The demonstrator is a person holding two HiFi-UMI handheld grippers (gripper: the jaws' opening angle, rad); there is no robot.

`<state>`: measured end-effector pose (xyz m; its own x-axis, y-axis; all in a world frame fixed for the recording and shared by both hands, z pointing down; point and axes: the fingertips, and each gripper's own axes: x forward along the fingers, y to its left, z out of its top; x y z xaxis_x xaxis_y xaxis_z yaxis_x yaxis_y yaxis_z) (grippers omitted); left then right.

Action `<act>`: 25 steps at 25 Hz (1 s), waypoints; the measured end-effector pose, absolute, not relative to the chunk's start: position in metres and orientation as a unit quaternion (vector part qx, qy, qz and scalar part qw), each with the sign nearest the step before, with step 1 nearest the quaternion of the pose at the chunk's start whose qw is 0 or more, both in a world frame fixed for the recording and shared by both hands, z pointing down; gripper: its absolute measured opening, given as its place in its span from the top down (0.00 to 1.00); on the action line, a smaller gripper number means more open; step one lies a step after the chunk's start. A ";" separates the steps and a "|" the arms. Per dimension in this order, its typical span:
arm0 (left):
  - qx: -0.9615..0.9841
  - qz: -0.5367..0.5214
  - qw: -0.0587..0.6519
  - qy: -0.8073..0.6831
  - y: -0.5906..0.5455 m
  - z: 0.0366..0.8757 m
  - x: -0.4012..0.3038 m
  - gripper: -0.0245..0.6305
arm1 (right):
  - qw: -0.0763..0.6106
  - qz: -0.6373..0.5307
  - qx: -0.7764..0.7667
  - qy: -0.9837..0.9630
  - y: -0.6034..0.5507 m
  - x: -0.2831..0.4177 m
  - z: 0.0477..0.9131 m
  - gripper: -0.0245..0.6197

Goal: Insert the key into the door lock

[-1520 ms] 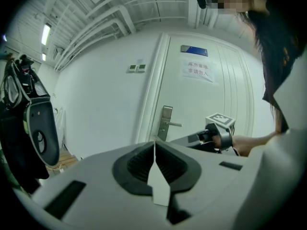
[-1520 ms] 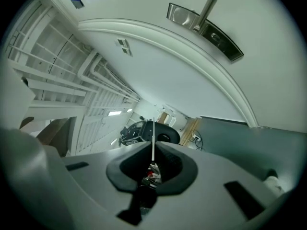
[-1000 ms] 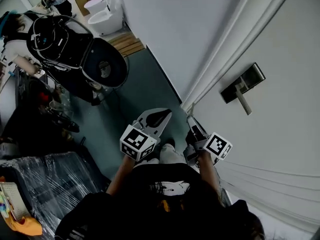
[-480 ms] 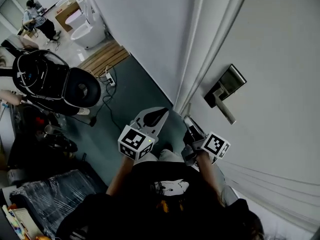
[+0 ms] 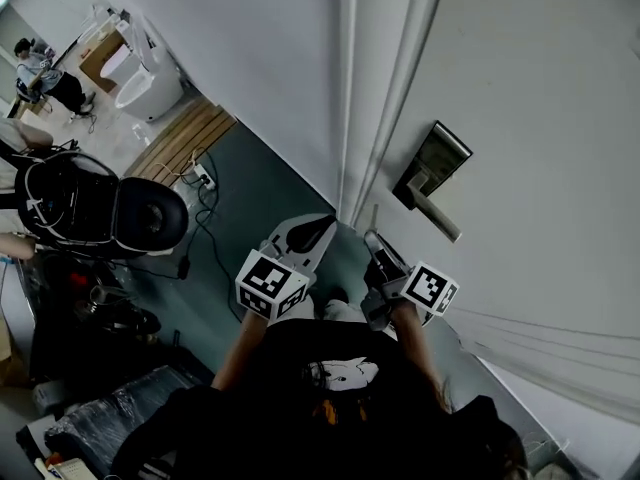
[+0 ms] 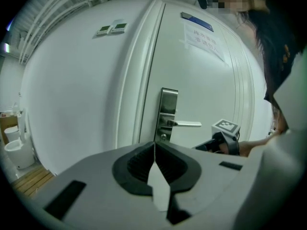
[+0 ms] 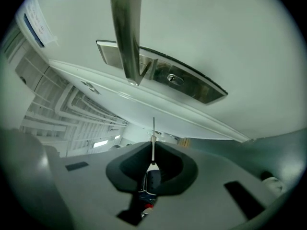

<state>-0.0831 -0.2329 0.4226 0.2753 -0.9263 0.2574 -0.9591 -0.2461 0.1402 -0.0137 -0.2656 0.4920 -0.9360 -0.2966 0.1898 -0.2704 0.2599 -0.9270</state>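
A steel lock plate (image 5: 432, 165) with a lever handle (image 5: 437, 218) sits on the white door (image 5: 540, 118). My right gripper (image 5: 373, 240) is below and left of it, shut on a thin key (image 7: 153, 132) whose blade sticks out past the jaws. The key's dark head (image 7: 150, 182) is seated between the pads. In the right gripper view the round keyhole (image 7: 174, 79) lies on the lock plate (image 7: 192, 84) above the key tip, a clear gap away, beside the lever handle (image 7: 126, 32). My left gripper (image 5: 320, 228) is shut with nothing in it. It faces the lock plate (image 6: 168, 110) and keyhole (image 6: 164, 137).
The white door frame (image 5: 385, 78) and wall (image 5: 250, 48) run left of the lock. On the teal floor (image 5: 240, 198) lie a cable and power strip (image 5: 203, 177). A black chair (image 5: 140, 213) stands at far left. A paper notice (image 6: 204, 40) is stuck high on the door.
The head view has swung, so the lock plate now shows further left and closer to the right gripper. Both grippers keep their places and stay shut.
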 end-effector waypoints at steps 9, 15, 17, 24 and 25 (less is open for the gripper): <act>0.842 0.065 0.127 -0.520 -0.238 0.415 -0.095 0.94 | 0.063 -0.580 -0.252 0.772 -0.259 -0.022 0.488 0.93; 0.870 0.070 0.127 -0.471 -0.236 0.418 -0.102 0.94 | 0.091 -0.575 -0.299 0.756 -0.256 -0.026 0.488 0.93; 0.880 0.072 0.125 -0.453 -0.239 0.416 -0.098 0.94 | 0.103 -0.571 -0.313 0.752 -0.258 -0.020 0.486 0.93; 0.904 0.074 0.119 -0.403 -0.224 0.420 -0.103 0.94 | 0.131 -0.555 -0.354 0.741 -0.255 -0.020 0.488 0.93; 0.907 0.075 0.118 -0.398 -0.223 0.421 -0.101 0.94 | 0.132 -0.556 -0.361 0.737 -0.256 -0.017 0.489 0.93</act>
<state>-0.1010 -0.2227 0.4208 0.6723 -0.7035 0.2304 -0.7391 -0.6556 0.1548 -0.0171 -0.2564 0.4890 -0.7046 -0.6788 0.2067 -0.3851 0.1210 -0.9149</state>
